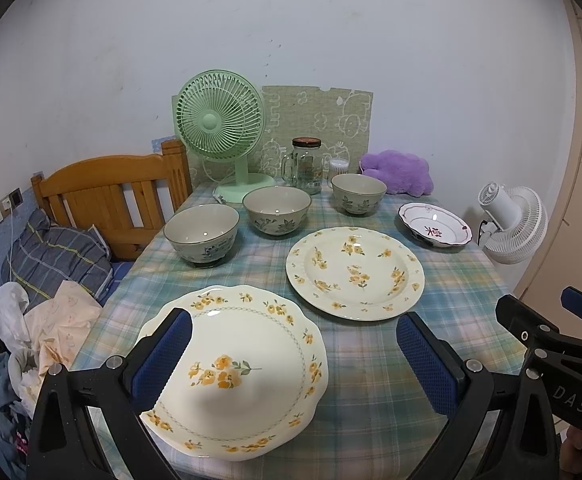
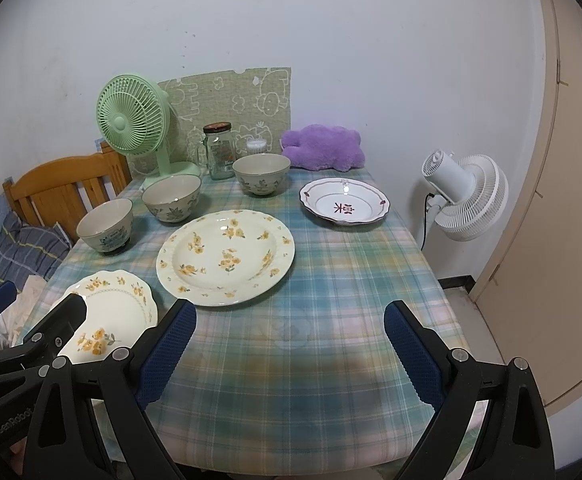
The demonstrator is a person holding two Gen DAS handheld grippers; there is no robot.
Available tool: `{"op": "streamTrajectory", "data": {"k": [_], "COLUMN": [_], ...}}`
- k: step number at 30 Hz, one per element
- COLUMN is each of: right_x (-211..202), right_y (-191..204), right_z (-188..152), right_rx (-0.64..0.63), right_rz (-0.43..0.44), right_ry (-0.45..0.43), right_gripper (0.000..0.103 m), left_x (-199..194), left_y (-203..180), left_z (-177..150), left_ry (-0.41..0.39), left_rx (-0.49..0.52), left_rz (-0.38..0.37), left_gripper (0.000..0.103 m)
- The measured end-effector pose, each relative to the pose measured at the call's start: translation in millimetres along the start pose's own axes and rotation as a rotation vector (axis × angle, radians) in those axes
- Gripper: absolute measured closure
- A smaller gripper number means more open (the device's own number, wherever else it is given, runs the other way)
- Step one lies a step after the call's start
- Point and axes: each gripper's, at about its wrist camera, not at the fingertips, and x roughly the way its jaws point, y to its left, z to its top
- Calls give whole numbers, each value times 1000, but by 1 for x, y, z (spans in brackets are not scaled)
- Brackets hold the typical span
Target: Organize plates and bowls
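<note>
Presently: scalloped floral plate (image 1: 247,364), near-left table corner, ceramic, rigid, slippery, breakable; grip rim; both grippers' jaws spread, empty.

Pale scuffed wall (image 1: 291,20), wooden bed frame (image 1: 107,196) left of the bench (image 2: 331,280), beige door (image 2: 571,200) at right, white floor fan (image 2: 467,196)

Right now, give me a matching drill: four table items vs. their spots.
Things:
1. scalloped plate
2. round plate
3. red-trim dish
4. jar

Places:
A. table's far right, by the purple cushion
B. back of the table, next to the green fan
C. nearest, between the open left gripper fingers
D. mid-table, in front of the bowls

Pairs: 1-C, 2-D, 3-A, 4-B
</note>
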Motion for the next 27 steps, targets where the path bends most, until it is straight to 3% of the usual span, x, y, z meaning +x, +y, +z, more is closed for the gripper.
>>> {"op": "streamTrajectory", "data": {"k": [19, 27], "right_x": [2, 14], "right_y": [2, 21], "right_z": [1, 8], "right_rx": [5, 15], "right_rz": [-9, -3], "right_ry": [13, 42], "right_gripper": [6, 6], "left_x": [9, 25], "left_y": [0, 22], "left_z": [1, 12], "left_ry": [19, 54], "left_rx": [7, 8], "left_rz": [-6, 5], "left_gripper": [1, 3]}}
